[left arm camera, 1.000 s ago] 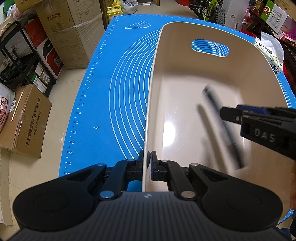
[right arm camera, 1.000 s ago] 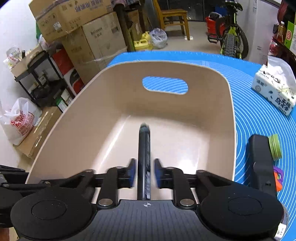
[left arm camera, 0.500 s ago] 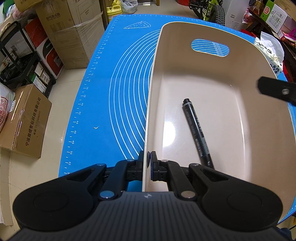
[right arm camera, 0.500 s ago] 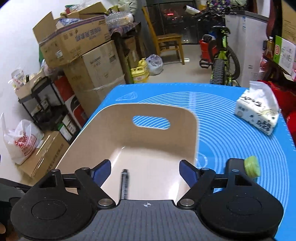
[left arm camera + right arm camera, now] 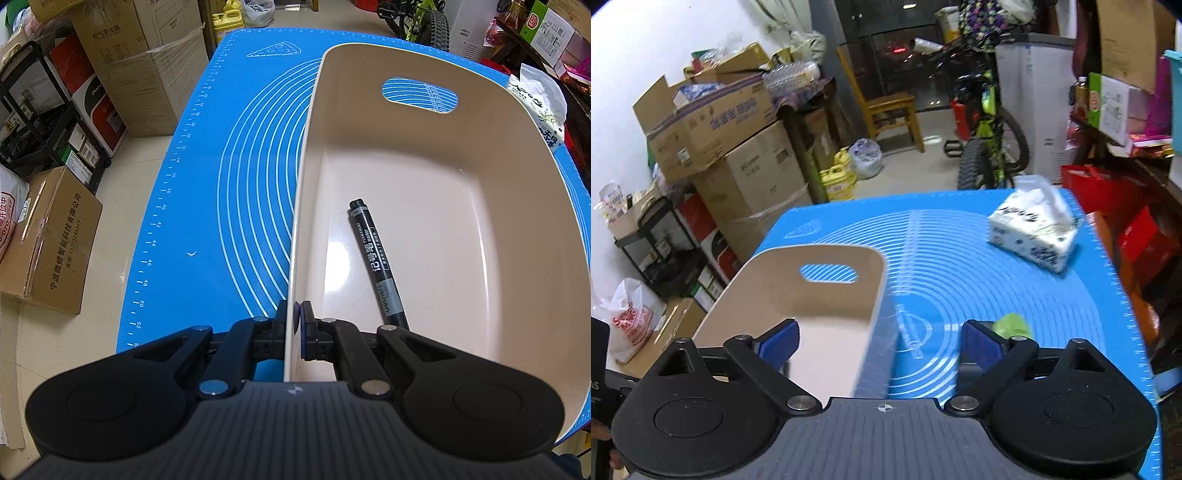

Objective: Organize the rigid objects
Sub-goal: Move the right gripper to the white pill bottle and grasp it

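One black marker [image 5: 376, 264] lies flat on the floor of the cream bin [image 5: 480, 206], so one thing is put away. Its long side runs from the near wall toward the far wall with the handle hole, leaning a little to the left. The left gripper [image 5: 295, 328] has its jaws pressed together on the bin's near left wall, pinching the rim, one pad inside and one outside. This hand looks busy holding the bin in place. The right gripper [image 5: 879, 343] has blue pads spread wide and they are opening more, with nothing between them. It sits above the bin's right edge and the blue mat [image 5: 1052, 314]. More things wait on that side. A green round thing [image 5: 1012, 325] shows just past the right pad, blurred, so I cannot tell what it is. A tissue pack [image 5: 1034, 236] lies farther back on the mat. The right gripper is the nearer one, so I think it should go down and to the right for the green thing next.
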`<state>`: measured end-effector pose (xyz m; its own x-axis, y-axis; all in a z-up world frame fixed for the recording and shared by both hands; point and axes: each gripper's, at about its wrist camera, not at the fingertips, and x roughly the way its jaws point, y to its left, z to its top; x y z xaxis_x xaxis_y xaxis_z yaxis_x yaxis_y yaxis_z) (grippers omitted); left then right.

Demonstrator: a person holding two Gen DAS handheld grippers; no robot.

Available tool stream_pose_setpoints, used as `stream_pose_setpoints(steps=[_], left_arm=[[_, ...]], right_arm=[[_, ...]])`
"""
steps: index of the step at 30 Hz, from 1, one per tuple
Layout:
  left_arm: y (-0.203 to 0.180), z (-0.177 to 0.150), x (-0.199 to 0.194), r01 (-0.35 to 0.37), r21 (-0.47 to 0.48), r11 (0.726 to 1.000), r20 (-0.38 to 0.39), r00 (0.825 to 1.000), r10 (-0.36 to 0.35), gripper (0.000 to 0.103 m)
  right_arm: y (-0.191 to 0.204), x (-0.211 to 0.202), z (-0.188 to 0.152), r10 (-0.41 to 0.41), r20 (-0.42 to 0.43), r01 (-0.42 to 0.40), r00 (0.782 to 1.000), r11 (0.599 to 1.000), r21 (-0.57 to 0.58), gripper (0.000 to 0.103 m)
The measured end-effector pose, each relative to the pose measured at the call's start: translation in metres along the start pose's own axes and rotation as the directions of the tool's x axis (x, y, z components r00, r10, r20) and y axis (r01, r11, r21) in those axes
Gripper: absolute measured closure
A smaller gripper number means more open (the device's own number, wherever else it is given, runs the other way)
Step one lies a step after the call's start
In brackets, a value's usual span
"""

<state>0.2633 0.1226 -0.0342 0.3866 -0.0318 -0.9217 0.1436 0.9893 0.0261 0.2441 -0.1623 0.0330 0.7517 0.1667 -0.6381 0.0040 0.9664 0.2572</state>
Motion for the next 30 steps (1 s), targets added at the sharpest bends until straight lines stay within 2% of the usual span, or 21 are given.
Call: stream_pose_setpoints(steps=[8,18,24,30], left_arm=[[0.0,0.0,0.0,0.0,0.0,1.0,-0.002,1.0,0.0,0.097],[0.0,0.0,0.0,0.0,0.0,1.0,-0.002,1.0,0.0,0.097],[0.0,0.0,0.0,0.001,-0.001,1.0,-0.003,1.0,-0.001,0.097],[0.0,-0.001,0.0,0.002,-0.002,1.0,-0.002,1.0,-0.002,0.097]], right_arm=[[-0.04,-0.017,-0.013,-0.092,-0.012,0.092,0.996,0.996,-0.009,0.007],[-0.084,-0.017,-0.061,-0.179,-0.078,0.179,0.981,0.984,-0.017,0.007],[-0.096,-0.007,-0.094,-0.178,-0.155,0.183,0.972,0.983,0.017,0.007],[-0.085,-0.004,-0.116,-0.144,-0.2,0.156,0.969,0.987,0.045,0.007]])
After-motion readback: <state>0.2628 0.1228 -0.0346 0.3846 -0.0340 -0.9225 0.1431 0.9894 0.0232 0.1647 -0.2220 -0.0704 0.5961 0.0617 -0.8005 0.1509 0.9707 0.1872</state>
